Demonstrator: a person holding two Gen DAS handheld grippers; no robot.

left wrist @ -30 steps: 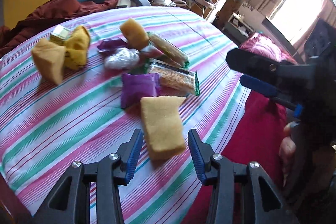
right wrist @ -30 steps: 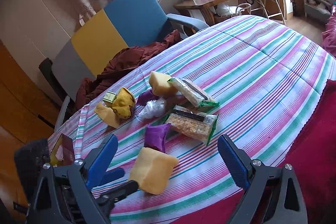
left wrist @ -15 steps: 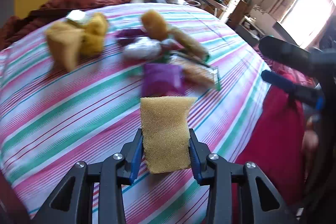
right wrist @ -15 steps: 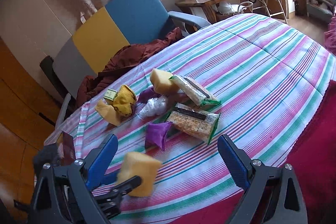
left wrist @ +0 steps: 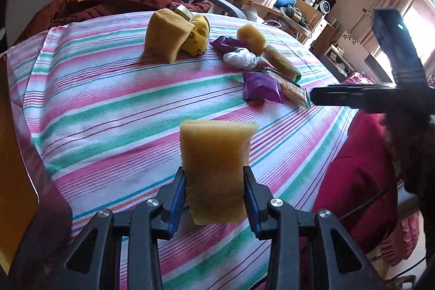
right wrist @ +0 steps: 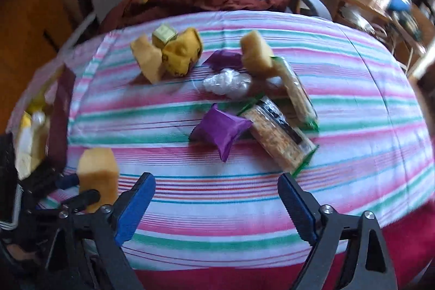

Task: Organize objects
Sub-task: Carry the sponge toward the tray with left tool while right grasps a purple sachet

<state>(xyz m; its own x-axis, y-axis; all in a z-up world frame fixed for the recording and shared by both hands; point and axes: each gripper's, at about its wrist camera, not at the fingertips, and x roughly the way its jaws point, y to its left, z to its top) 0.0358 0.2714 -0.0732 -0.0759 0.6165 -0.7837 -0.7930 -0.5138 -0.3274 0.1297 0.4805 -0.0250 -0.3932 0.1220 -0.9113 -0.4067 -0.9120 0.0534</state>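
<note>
Left gripper point(left wrist: 214, 197) has its fingers point(left wrist: 178, 197) clamped on a yellow sponge point(left wrist: 214, 167), pads pressing both sides; sponge is lifted clear of the striped cloth point(left wrist: 108, 105) on the worktop. Jaws closed down onto it within the last second and then held.

Right gripper point(right wrist: 217, 203) has fingers point(right wrist: 136, 205) wide, nothing between them, and they have just been narrowing a little. It hangs above the near edge of the cloth.

Taking the purple packet point(right wrist: 220, 131) as landmark:
- cracker pack point(right wrist: 280, 140) touching it on its right side
- second cracker pack point(right wrist: 295, 93) behind that, lying partly over it
- clear plastic bundle point(right wrist: 227, 82) just behind the packet
- second purple wrapper point(right wrist: 220, 59) behind the bundle
- second sponge point(right wrist: 255, 52) beside that wrapper, touching the far cracker pack
- third sponge point(right wrist: 146, 61), yellow pouch point(right wrist: 182, 53) and small box point(right wrist: 164, 34) grouped together, well apart to the far left
- held sponge near-left of the packet, apart from it

Right-wrist view is motion-blurred. A dark red box point(right wrist: 61, 110) sits at the cloth's left edge; contents too blurred to name.
</note>
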